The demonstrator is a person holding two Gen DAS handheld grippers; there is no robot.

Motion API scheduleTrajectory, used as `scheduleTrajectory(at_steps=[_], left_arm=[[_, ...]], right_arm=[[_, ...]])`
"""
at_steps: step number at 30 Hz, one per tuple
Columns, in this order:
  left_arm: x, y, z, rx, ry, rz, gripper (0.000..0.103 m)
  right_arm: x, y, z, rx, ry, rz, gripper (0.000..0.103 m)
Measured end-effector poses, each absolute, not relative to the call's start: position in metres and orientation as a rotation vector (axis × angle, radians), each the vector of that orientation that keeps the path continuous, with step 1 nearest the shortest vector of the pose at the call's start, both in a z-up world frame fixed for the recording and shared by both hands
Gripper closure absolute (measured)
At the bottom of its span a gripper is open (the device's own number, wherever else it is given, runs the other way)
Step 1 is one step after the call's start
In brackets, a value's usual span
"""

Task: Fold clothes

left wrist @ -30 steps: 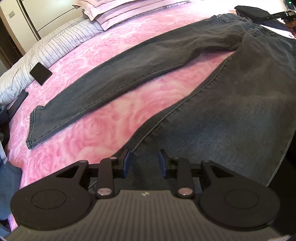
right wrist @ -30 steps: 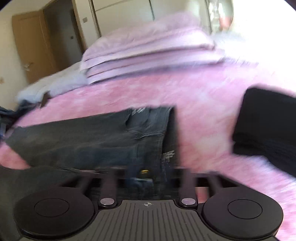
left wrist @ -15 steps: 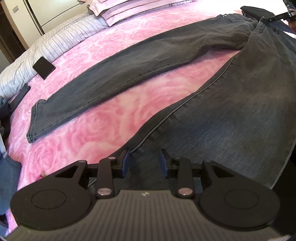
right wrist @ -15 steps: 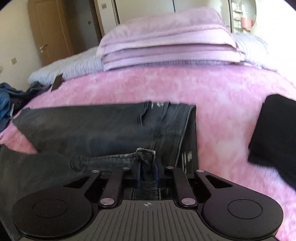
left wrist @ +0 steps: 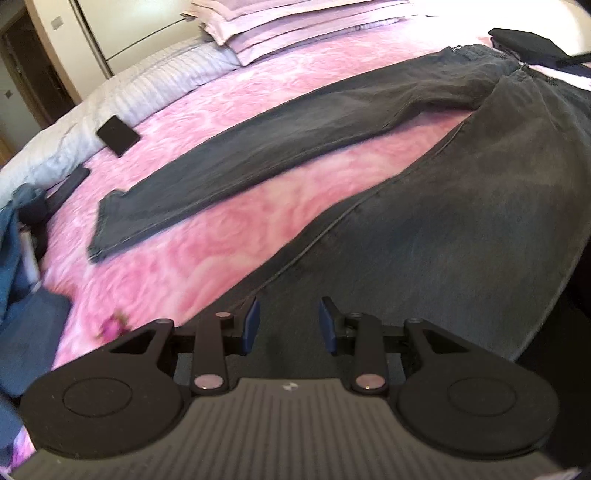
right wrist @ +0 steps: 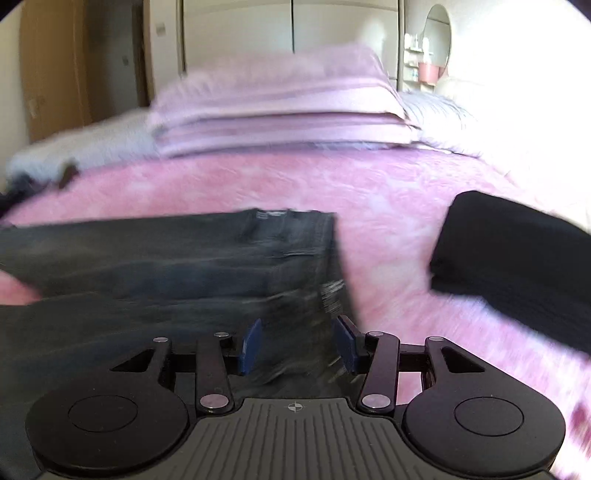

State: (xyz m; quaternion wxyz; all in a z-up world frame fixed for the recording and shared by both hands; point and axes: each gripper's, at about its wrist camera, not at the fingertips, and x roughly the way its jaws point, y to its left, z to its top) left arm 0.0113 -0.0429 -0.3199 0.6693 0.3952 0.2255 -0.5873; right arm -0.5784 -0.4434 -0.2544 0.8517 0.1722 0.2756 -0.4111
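Closest to me, my left gripper (left wrist: 288, 325) hangs over the hem end of the near trouser leg with its blue pads apart; the denim lies under the gap, but the pads press on nothing, so it is released. My right gripper (right wrist: 297, 345) is over the waistband end, its jaws opening, cloth beneath them and nothing gripped; that view is smeared, so I may be misreading just where the waist edge runs.

The jeans (left wrist: 461, 206) are dark grey, laid flat on the bed (left wrist: 258, 229) with the two legs spread in a V: one leg beneath my left gripper, the other stretching away toward the far side. I judge them fairly heavy and soft yet with some body. Denim drapes but won't slide much on this plush pink cover, so dragging it would bunch it. The thick hem and the waistband are the best holds, being doubled cloth.

The cover looks soft and would give under pressure. A folded black garment (right wrist: 517, 266) lies beside the waist. Further off, a dark phone (left wrist: 118, 134) lies at the edge of the striped bedding, blue clothes (left wrist: 14, 236) at the bed's edge, then stacked pillows (right wrist: 277, 118), wardrobe doors and a round mirror (right wrist: 437, 33).
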Motion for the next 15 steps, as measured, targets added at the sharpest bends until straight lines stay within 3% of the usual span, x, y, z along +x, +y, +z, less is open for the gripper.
scheduleTrajectory(at_steps=[4,15], left_arm=[[0.026,-0.013,-0.329,0.925,0.530,-1.254,0.072],[0.090,0.091,-0.321,0.775,0.564,-1.051,0.064]], right_arm=[[-0.587,-0.410,-0.288,0.408,0.707,-0.882,0.056],[-0.548,-0.315,-0.260,0.298,0.642,-0.890,0.055]])
